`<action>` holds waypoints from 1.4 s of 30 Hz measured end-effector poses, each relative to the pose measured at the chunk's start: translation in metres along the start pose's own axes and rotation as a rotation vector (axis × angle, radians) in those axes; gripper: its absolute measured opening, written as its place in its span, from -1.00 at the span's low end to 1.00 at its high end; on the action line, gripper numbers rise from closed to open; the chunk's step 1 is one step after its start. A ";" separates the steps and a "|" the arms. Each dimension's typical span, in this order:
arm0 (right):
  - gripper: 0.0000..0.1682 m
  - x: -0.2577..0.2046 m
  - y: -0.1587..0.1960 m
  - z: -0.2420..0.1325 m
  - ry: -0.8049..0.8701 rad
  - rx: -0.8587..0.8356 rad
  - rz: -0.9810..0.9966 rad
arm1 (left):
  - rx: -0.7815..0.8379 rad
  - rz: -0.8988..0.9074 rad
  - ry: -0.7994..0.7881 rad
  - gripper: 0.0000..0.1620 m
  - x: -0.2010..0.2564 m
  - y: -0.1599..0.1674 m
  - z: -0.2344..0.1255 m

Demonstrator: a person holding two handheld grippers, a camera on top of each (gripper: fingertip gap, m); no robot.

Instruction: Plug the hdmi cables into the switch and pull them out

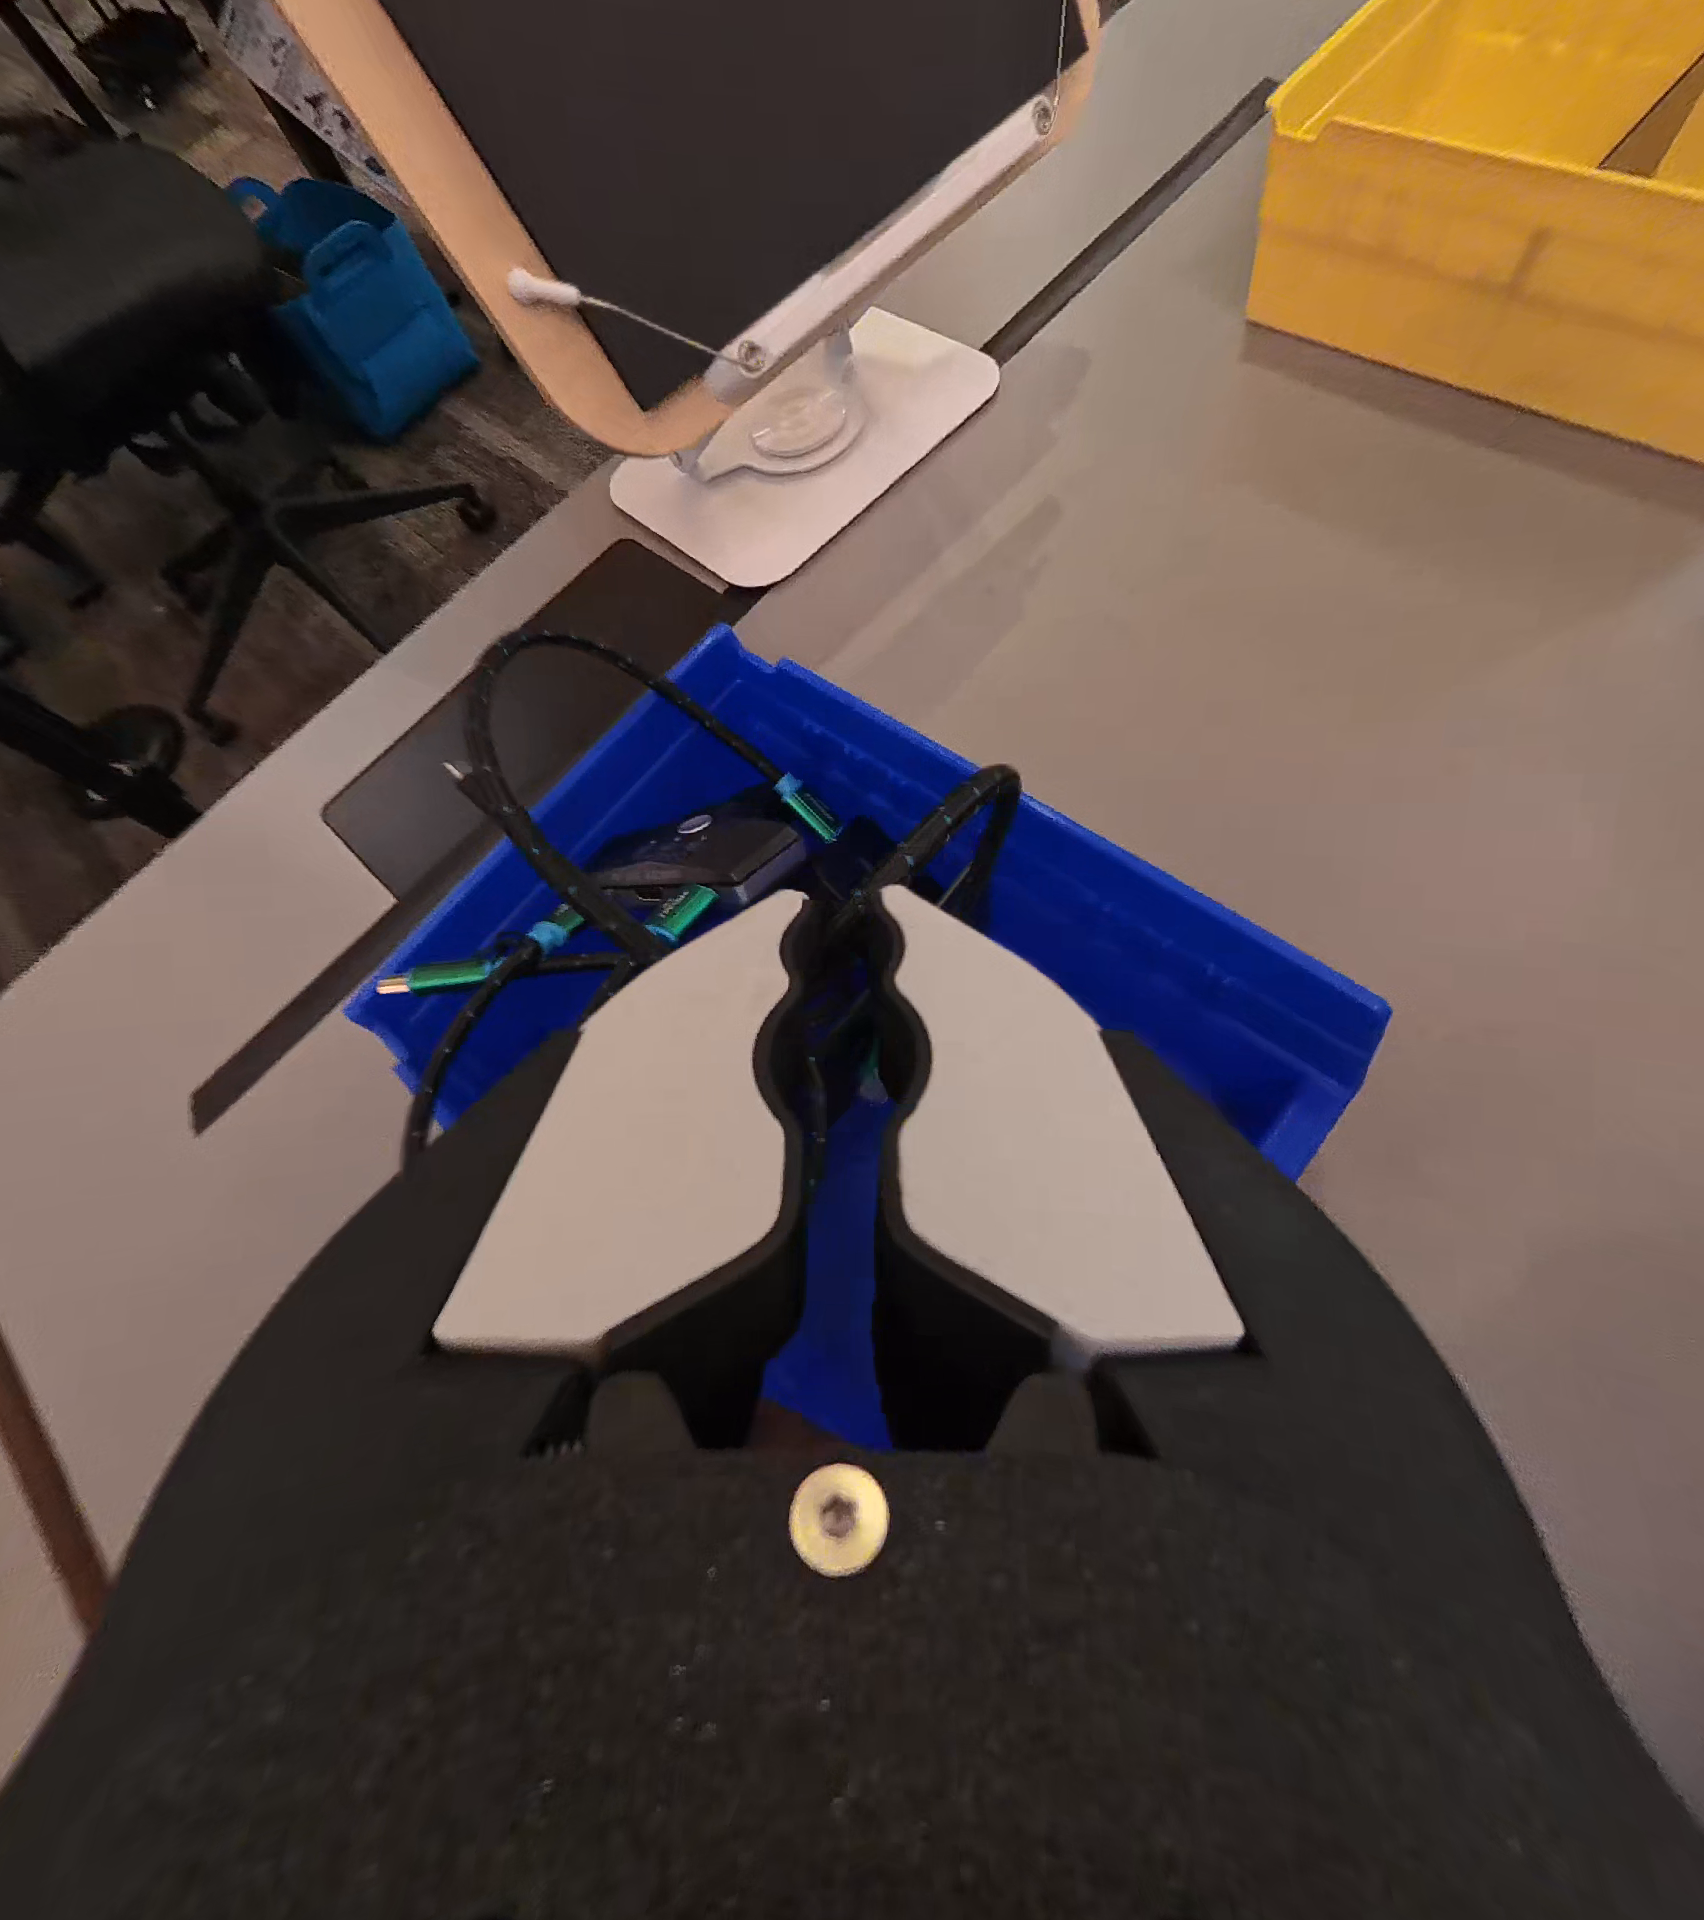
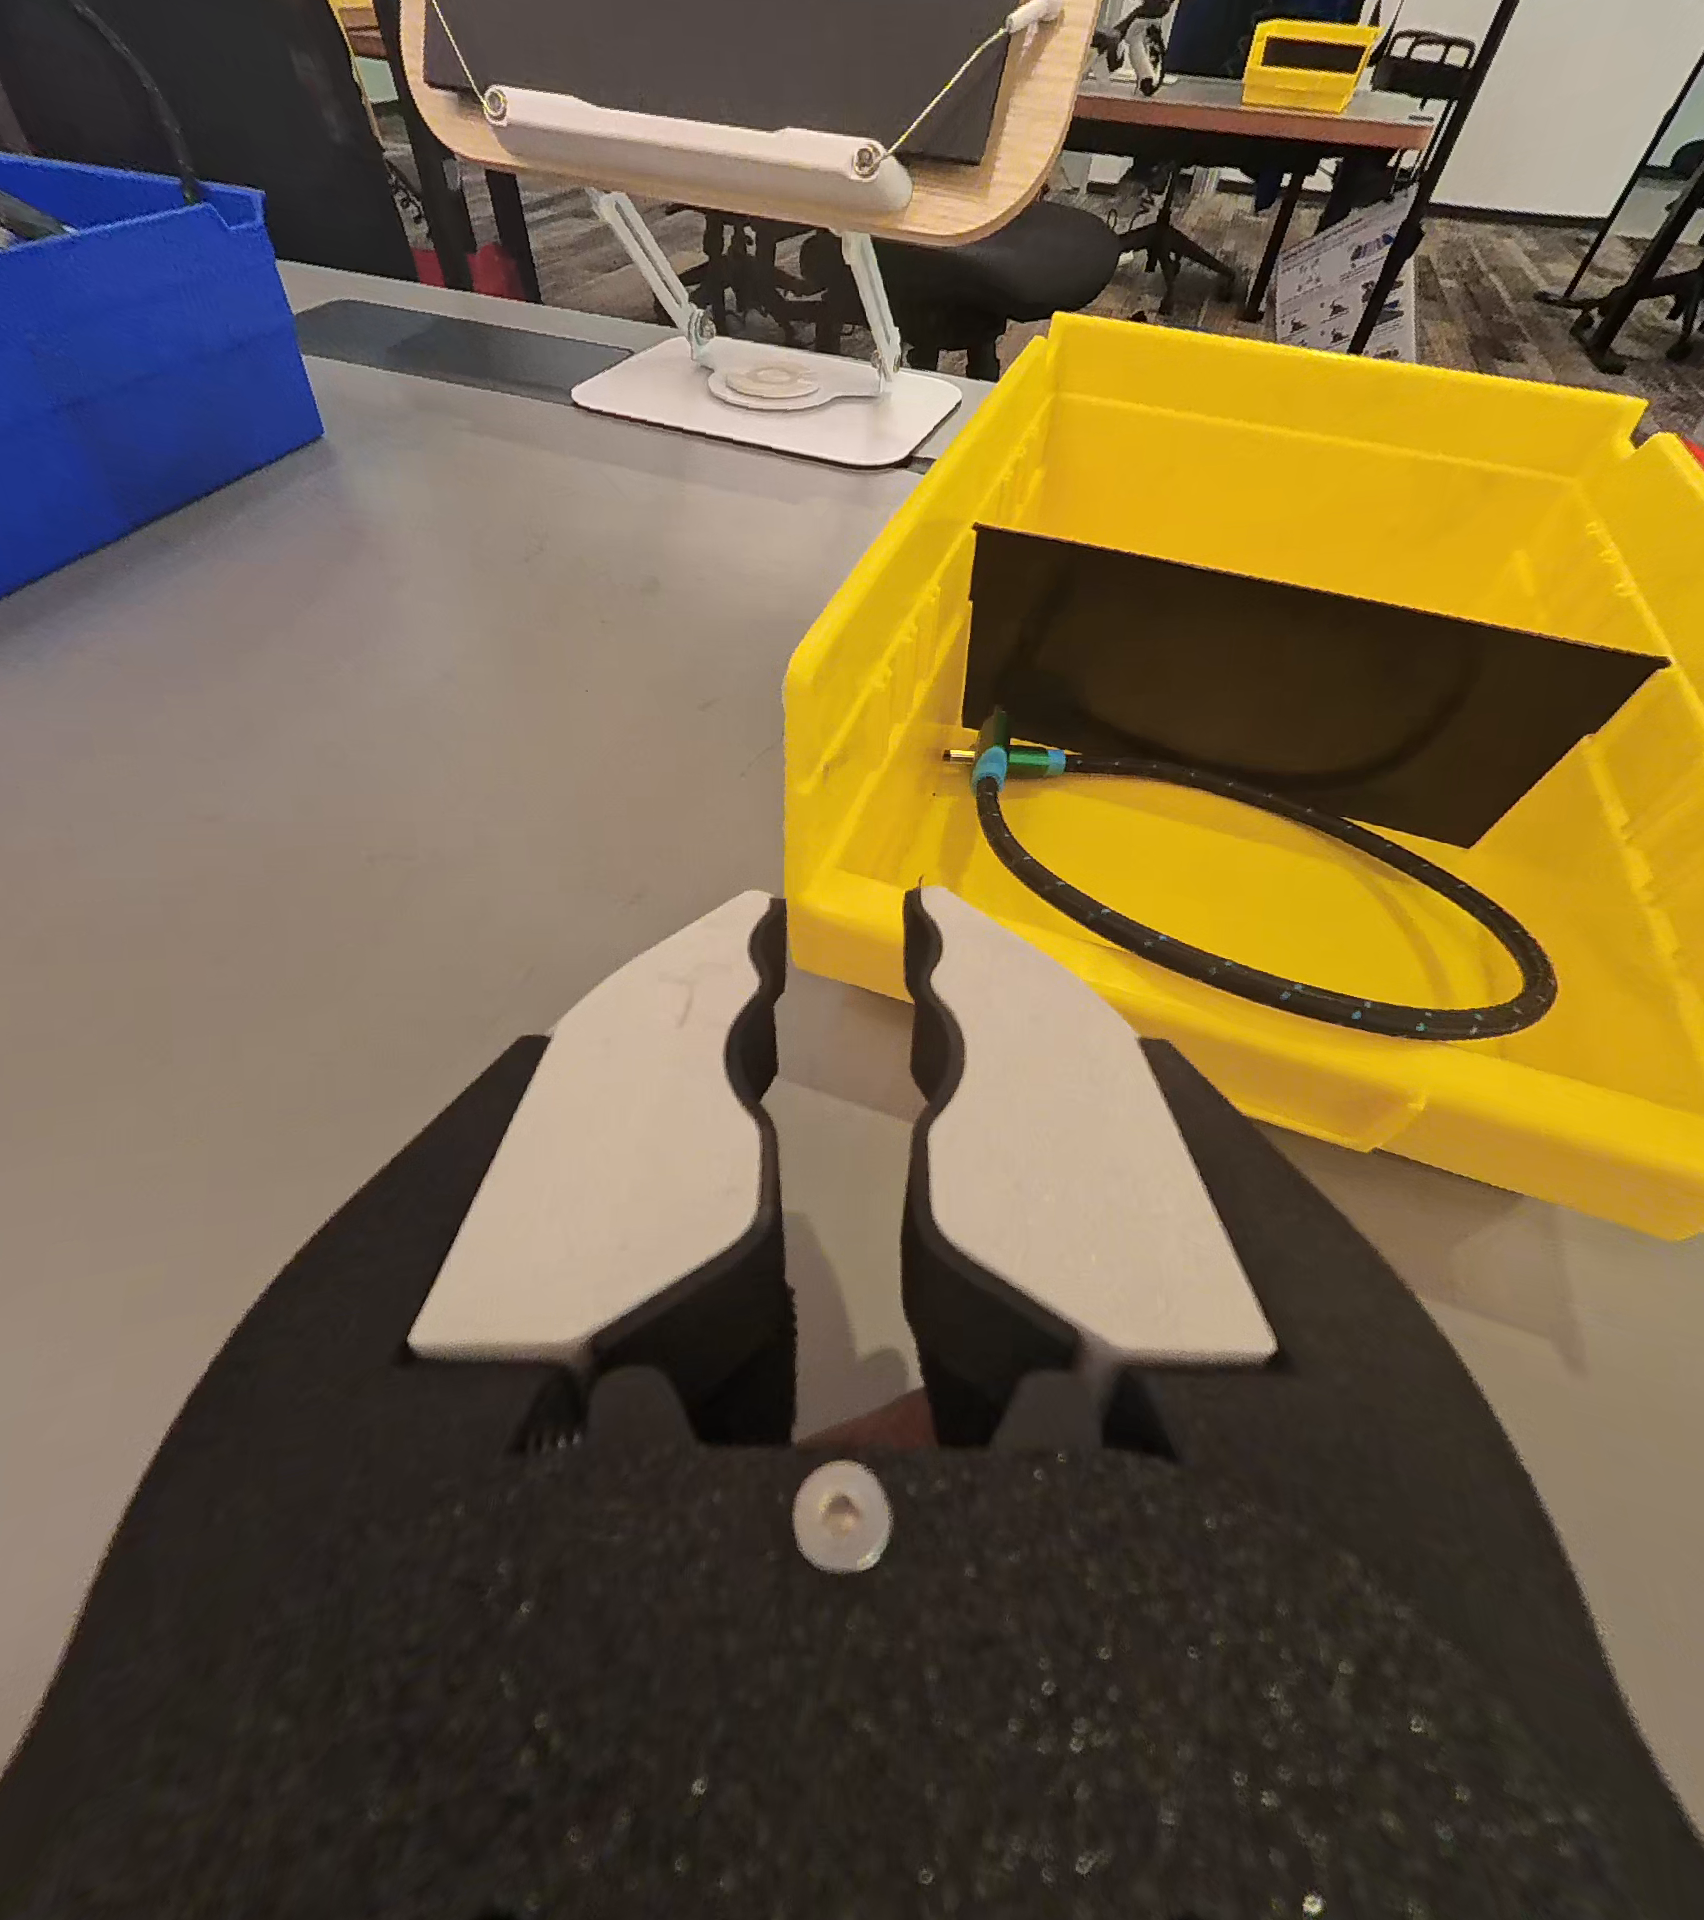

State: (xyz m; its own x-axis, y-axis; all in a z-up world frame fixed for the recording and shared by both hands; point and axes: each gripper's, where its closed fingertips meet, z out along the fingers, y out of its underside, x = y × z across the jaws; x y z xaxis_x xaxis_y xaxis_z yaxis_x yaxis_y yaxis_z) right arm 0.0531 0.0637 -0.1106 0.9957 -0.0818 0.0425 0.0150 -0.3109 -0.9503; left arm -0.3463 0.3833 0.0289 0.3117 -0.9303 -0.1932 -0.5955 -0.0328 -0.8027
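In the left wrist view my left gripper (image 1: 843, 914) is shut on a black braided HDMI cable (image 1: 973, 821) above the blue bin (image 1: 1191, 935). In the bin lie a dark flat switch (image 1: 702, 847) and more braided cables with green plugs (image 1: 443, 977); one green plug (image 1: 806, 810) sits at the switch's far side. In the right wrist view my right gripper (image 2: 843, 914) is open and empty over the grey table, just short of the yellow bin (image 2: 1399, 1143). In that bin lies one coiled HDMI cable (image 2: 1347, 966) with green plugs (image 2: 1004, 758).
A white tablet stand (image 2: 775, 395) with a wood-trimmed board stands at the table's far edge between the bins. A black divider (image 2: 1295, 675) crosses the yellow bin. The blue bin (image 2: 79, 395) shows at the left in the right wrist view. Office chairs stand beyond the table. There is about 55 cm between the tips of the two grippers.
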 end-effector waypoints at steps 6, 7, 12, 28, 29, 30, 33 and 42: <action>-0.76 0.002 -0.001 -0.001 -0.006 0.008 0.027 | 0.085 0.091 -0.139 -1.00 -0.031 -0.056 -0.052; -0.76 0.001 -0.001 -0.001 -0.010 0.009 0.029 | 0.097 0.091 -0.148 -1.00 -0.036 -0.066 -0.061; -0.76 -0.006 -0.002 -0.002 -0.028 0.009 0.012 | -0.238 0.098 -0.171 -0.81 -0.046 -0.013 -0.058; -0.76 -0.010 0.002 0.009 -0.043 -0.016 -0.001 | -0.066 -0.302 -0.013 -1.00 -0.064 0.063 0.075; -0.76 -0.011 0.003 0.009 -0.043 -0.020 -0.008 | -0.030 -0.315 0.002 -1.00 -0.065 0.056 0.077; -0.76 -0.011 0.003 0.009 -0.044 -0.023 -0.017 | 0.000 -0.325 0.023 -1.00 -0.064 0.049 0.076; -0.76 -0.012 0.007 0.008 -0.036 -0.040 -0.048 | -0.004 -0.289 0.016 -0.92 -0.062 0.046 0.073; -0.77 -0.012 0.008 0.006 -0.040 -0.042 -0.047 | -0.024 -0.254 -0.060 -0.72 -0.073 0.045 0.078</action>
State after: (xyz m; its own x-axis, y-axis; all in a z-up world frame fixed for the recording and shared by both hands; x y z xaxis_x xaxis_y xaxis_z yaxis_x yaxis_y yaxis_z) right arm 0.0415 0.0677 -0.1209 0.9968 -0.0288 0.0741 0.0592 -0.3528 -0.9338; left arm -0.3381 0.4785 -0.0367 0.4964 -0.8679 -0.0209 -0.5098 -0.2719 -0.8162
